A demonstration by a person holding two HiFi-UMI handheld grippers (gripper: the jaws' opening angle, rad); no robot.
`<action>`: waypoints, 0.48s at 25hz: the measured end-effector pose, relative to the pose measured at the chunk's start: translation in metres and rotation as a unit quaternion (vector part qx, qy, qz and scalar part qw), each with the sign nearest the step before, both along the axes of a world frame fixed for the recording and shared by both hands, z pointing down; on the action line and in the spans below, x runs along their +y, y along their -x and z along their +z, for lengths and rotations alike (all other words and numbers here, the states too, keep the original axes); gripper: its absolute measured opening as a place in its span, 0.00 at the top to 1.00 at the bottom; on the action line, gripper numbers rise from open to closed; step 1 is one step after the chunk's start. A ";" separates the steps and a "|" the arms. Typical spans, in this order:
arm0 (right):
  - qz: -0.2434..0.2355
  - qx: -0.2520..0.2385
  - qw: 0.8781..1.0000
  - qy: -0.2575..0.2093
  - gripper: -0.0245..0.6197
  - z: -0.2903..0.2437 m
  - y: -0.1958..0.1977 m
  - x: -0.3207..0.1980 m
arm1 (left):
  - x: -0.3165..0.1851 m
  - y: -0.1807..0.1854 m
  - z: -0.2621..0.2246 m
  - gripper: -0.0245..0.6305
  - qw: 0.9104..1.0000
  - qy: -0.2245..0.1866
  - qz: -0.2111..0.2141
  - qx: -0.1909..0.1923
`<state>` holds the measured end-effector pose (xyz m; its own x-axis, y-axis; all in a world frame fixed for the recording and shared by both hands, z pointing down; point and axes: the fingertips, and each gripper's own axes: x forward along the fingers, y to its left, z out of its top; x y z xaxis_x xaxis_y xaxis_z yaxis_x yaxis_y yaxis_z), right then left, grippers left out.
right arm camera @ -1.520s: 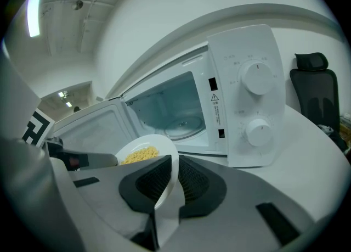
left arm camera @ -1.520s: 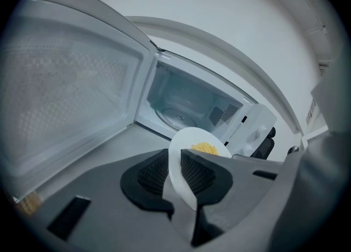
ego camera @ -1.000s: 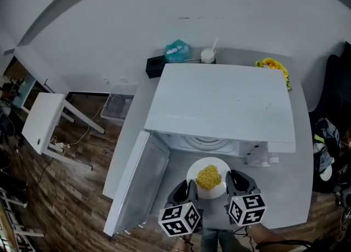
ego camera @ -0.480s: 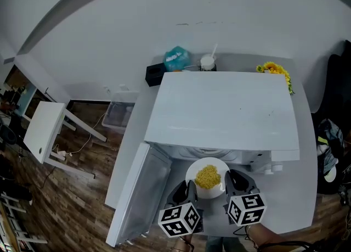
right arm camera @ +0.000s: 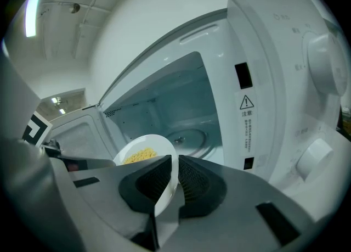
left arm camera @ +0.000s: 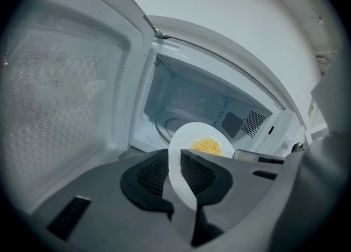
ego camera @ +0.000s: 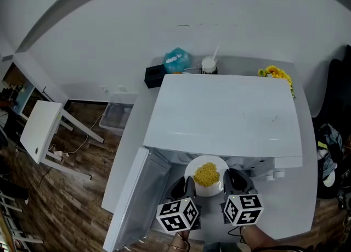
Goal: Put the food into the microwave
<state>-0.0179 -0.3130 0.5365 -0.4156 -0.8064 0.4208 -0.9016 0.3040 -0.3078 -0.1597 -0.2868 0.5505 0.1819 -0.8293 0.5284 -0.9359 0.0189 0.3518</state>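
Both grippers pinch the plate: your left gripper (left arm camera: pixel 174 171) clamps its left rim and your right gripper (right arm camera: pixel 171 182) its right rim, pads pressed on the white edge. The plate (ego camera: pixel 208 191) hangs between them with the yellow food (ego camera: pixel 207 174) heaped in its middle, right at the mouth of the microwave (ego camera: pixel 225 113). Its far rim seems to sit just under the top. The door (ego camera: pixel 134 201) stands swung wide to your left. The microwave sits on a grey worktop (ego camera: pixel 290 207).
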 end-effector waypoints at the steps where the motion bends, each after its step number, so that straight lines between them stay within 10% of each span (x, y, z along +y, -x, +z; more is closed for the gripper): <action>1: 0.004 0.001 1.000 -0.002 0.88 0.000 0.000 -0.003 | -0.004 0.000 0.000 0.85 1.000 -0.002 0.002 -0.002; 12: 0.032 0.004 0.999 -0.012 0.88 0.003 0.001 -0.031 | -0.041 0.003 0.005 0.85 1.000 -0.011 0.007 -0.009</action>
<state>-0.0192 -0.3435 0.5391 -0.3604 -0.8412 0.4032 -0.9214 0.2537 -0.2944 -0.1625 -0.3281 0.5551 0.1844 -0.8382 0.5132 -0.9420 -0.0019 0.3355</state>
